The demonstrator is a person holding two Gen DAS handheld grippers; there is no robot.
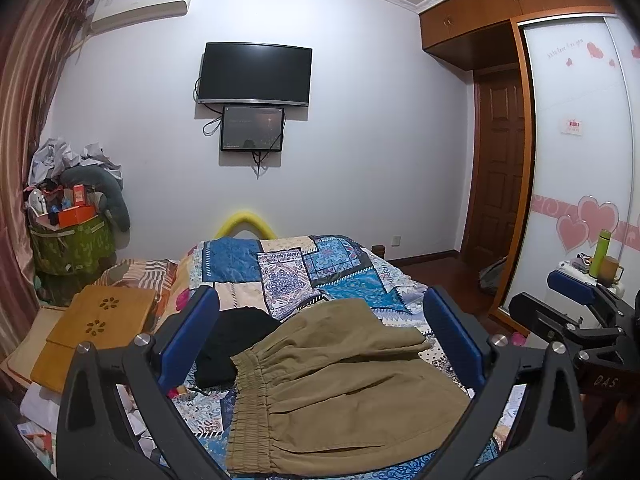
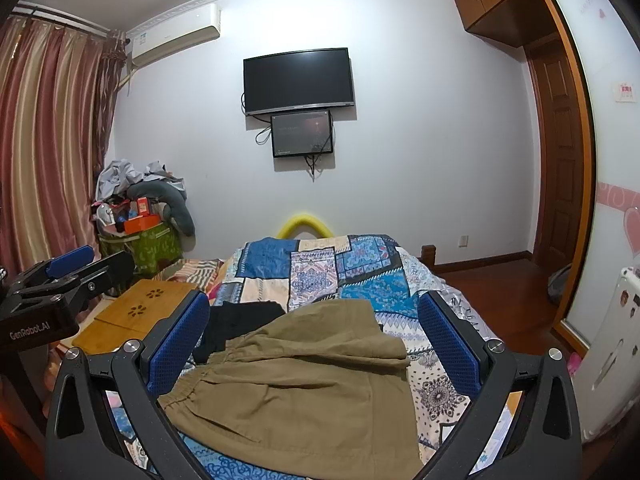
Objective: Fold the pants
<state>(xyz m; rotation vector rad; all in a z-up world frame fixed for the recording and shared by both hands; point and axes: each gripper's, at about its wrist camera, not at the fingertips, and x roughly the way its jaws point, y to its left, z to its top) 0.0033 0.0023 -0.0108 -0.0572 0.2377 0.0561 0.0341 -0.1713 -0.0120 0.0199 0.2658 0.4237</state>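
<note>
Lying rumpled: khaki pants [image 1: 340,392]

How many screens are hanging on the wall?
2. A big black flat television hangs high on the white wall, and a smaller dark framed screen hangs right below it, touching its lower edge. Neither camera view shows any other.

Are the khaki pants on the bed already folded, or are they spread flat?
Partly folded, it seems: the khaki pants show an upper layer lying over the lower part, elastic waistband exposed. Whether the fold is finished, I cannot tell.
</note>
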